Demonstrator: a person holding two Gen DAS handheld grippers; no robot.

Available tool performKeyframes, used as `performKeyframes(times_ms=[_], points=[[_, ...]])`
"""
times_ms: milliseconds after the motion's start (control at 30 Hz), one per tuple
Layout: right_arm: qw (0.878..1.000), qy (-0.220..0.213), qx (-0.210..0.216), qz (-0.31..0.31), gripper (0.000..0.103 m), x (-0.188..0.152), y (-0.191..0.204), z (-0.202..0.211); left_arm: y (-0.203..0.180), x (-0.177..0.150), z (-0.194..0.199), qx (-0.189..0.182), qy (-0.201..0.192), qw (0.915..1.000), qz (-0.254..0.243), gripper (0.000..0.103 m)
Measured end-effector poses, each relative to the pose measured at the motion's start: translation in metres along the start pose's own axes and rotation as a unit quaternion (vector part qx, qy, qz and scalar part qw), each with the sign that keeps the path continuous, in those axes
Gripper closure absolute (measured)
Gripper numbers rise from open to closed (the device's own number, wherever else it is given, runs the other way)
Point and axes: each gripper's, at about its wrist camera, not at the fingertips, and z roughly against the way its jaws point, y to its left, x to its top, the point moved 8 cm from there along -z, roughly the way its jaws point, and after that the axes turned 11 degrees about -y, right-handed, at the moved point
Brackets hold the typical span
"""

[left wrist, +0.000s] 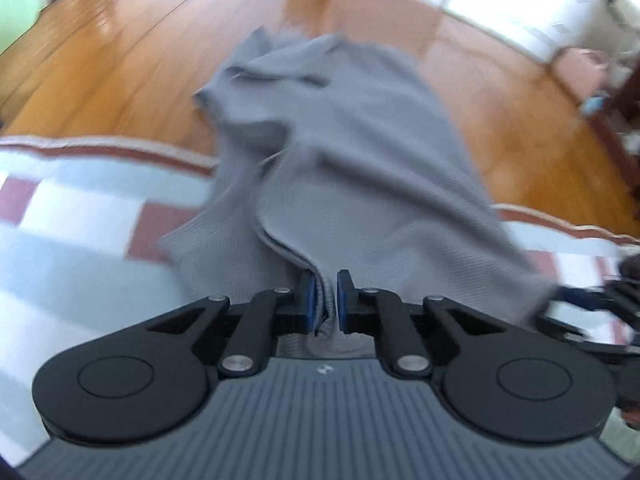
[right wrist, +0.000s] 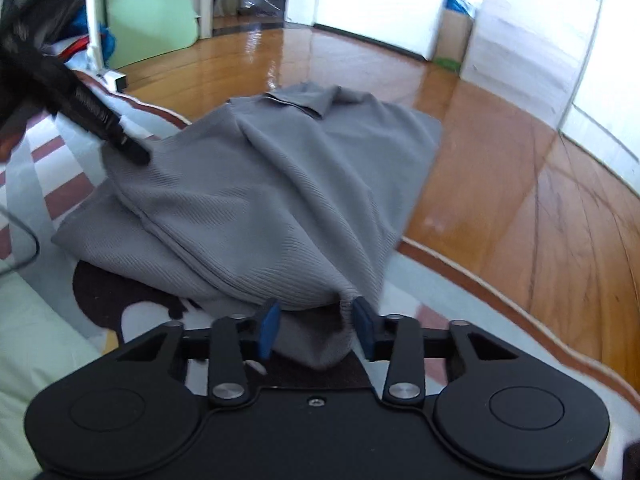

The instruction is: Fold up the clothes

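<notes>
Gripped closest to the lens, a bunched hem of the grey ribbed garment [left wrist: 344, 152] sits between the blue pads of the left gripper [left wrist: 324, 300], whose jaws stand nearly closed on the cloth, with only the folds of fabric between them. From there the garment runs toward twelve o'clock, lifted and rumpled, its far end blurred over the wooden floor [left wrist: 132, 48]. At four o'clock in the left wrist view, the right gripper [left wrist: 576, 296] is a dark smear at the garment's corner.

In the right wrist view the right gripper [right wrist: 314, 326] has its jaws partly open, with a hanging fold of the garment [right wrist: 256, 200] between the pads; whether the pads press it cannot be told. The cloth spreads toward eleven and twelve o'clock, a collar-like edge at its far end. At ten o'clock the left gripper [right wrist: 132, 152] meets the garment's opposite corner. Beneath lies a bedspread [right wrist: 52, 184] checked in pale blue and brownish red, its piped edge curving against the floor [right wrist: 520, 184].
</notes>
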Motion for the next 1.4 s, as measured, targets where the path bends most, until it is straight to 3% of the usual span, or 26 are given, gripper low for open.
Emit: performKeyframes(times_ms=[67,167,333,400,467,567,700,800,900,967,1100,1200,1300,1400], points=[[0.999,0.006,-0.02,0.025,0.096,-0.001,0.001,-0.007,-0.004,0.0,0.002,-0.016,-0.002,0.9998,0.013,0.092],[0.998,0.008,-0.048,0.038,0.098,0.001,-0.004,-0.013,-0.002,-0.001,0.002,-0.024,-0.001,0.9991,0.036,0.092],[0.996,0.017,-0.065,-0.067,0.097,-0.001,-0.033,-0.016,0.012,-0.01,-0.014,-0.047,0.034,0.9923,0.109,0.086],[0.993,0.019,-0.07,-0.088,0.097,-0.005,-0.039,-0.017,0.011,-0.017,-0.025,-0.033,0.056,0.9925,0.104,0.084],[0.992,0.032,-0.088,-0.089,0.091,-0.009,-0.041,-0.016,0.01,-0.028,-0.035,0.022,0.081,0.9955,0.045,0.087],[0.991,0.039,-0.095,-0.09,0.089,-0.012,-0.04,-0.013,-0.004,-0.015,-0.023,0.067,0.028,0.997,-0.029,0.094],[0.992,0.038,-0.097,-0.074,0.09,-0.013,-0.037,-0.012,-0.024,0.005,-0.003,0.125,-0.043,0.9834,-0.125,0.096],[0.992,0.037,-0.101,-0.061,0.09,-0.014,-0.034,-0.007,-0.024,0.031,0.045,0.094,-0.125,0.9865,-0.048,0.097],[0.994,0.03,-0.092,-0.045,0.086,-0.011,-0.03,0.006,-0.008,0.036,0.081,0.106,-0.161,0.9812,-0.012,0.1],[0.995,0.028,-0.089,-0.029,0.085,-0.011,-0.025,0.015,0.009,0.023,0.078,0.135,-0.131,0.9822,-0.009,0.1],[0.995,0.05,-0.045,-0.073,0.085,-0.019,-0.014,0.022,0.021,-0.021,0.039,0.119,-0.011,0.9926,0.022,0.1],[0.995,0.048,0.008,-0.092,0.085,-0.018,0.004,0.024,0.017,-0.028,0.024,0.072,0.016,0.995,0.067,0.099],[0.995,0.043,0.057,-0.077,0.085,-0.013,0.023,0.015,0.011,-0.024,0.018,0.08,0.018,0.9963,0.025,0.097],[0.993,0.046,0.082,-0.07,0.078,-0.011,0.037,0.0,-0.004,-0.024,0.017,0.092,0.022,0.9952,-0.023,0.094]])
